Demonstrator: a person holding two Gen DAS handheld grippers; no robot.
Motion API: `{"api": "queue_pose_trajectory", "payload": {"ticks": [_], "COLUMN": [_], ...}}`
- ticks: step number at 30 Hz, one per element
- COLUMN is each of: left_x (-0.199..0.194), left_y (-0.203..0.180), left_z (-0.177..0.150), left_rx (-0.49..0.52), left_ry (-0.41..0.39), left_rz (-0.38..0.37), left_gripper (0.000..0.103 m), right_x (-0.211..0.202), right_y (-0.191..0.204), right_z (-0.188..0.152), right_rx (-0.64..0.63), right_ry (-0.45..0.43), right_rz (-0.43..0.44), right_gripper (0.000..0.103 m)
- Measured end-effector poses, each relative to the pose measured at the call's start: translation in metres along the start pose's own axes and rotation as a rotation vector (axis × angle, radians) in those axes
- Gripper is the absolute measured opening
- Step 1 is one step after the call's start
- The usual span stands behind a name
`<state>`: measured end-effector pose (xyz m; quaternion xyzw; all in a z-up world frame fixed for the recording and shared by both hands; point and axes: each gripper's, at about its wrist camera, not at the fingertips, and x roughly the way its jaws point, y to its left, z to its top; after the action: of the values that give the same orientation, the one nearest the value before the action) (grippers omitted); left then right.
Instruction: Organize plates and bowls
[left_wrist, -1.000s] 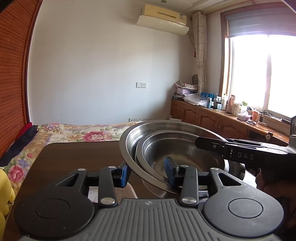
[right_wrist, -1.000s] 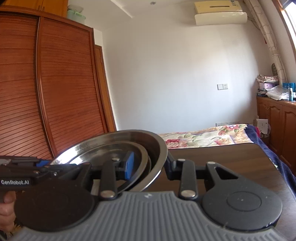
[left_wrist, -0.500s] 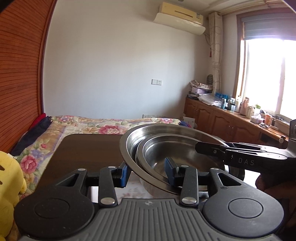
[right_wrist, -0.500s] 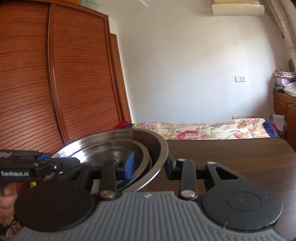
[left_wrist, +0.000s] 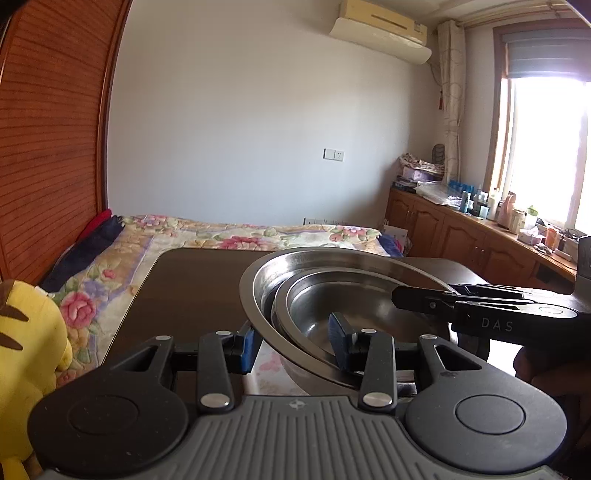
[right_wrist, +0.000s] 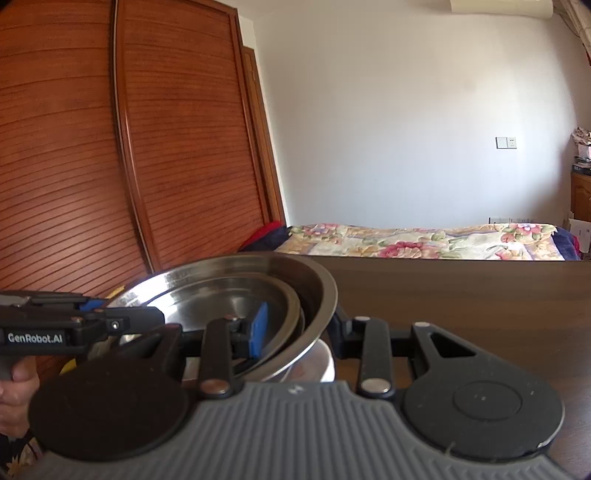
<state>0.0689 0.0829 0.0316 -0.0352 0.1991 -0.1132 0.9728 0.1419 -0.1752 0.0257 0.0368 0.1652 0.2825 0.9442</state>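
Above the dark brown wooden table (left_wrist: 192, 280), a nested stack of shiny stainless-steel bowls (left_wrist: 332, 295) is held up between the 2 grippers, tilted rather than level. The widest, outermost steel bowl (right_wrist: 317, 291) contains 2 smaller steel bowls (left_wrist: 314, 314) seated one inside the other, so 3 rims can be counted from the left wrist view; the innermost holds nothing visible but reflections. The left gripper (left_wrist: 295, 343) is clamped on the near rim of the stack, one blue-padded finger (left_wrist: 338, 347) inside the bowls and the other outside the wall. The right gripper (right_wrist: 295, 328) grips the opposite rim the same way, its blue pad (right_wrist: 258, 328) pressed inside and its other finger outside the outer bowl. Under the stack, from the right wrist view, 1 pale rounded object (right_wrist: 317, 365) shows, too hidden to identify. Each gripper appears in the other's camera, and a hand (right_wrist: 14, 391) holds the left one's handle. Beyond the table lies 1 bed with a floral quilt (left_wrist: 221, 236), with 1 yellow plush toy (left_wrist: 29, 339) at the left edge and a louvred reddish wooden wardrobe (right_wrist: 92, 166) alongside.
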Motion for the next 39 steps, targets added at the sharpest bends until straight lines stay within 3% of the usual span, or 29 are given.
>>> {"api": "queue_pose_trajectory", "payload": {"ticks": [16, 27, 31, 34, 39], "left_x": [0.012, 0.014, 0.013, 0.011, 0.005], "left_y": [0.013, 0.010, 0.010, 0.010, 0.011], "left_z": [-0.019, -0.023, -0.024, -0.023, -0.020], "left_rx": [-0.029, -0.013, -0.010, -0.016, -0.025], "left_ry": [0.065, 0.072, 0.073, 0.064, 0.046], "left_rz": [-0.012, -0.017, -0.020, -0.007, 0.014], "left_gripper": [0.042, 0.044, 0.050, 0.068, 0.075], "right_x": [0.015, 0.020, 0.021, 0.020, 0.010], "right_y": [0.004, 0.008, 0.008, 0.006, 0.002], "right_z": [-0.011, -0.014, -0.014, -0.013, -0.009], "right_rx": [0.020, -0.007, -0.010, -0.012, -0.016], "right_ry": [0.069, 0.069, 0.068, 0.063, 0.034], "right_rz": [0.008, -0.007, -0.005, -0.007, -0.029], "right_gripper": [0.037, 0.037, 0.038, 0.043, 0.050]}}
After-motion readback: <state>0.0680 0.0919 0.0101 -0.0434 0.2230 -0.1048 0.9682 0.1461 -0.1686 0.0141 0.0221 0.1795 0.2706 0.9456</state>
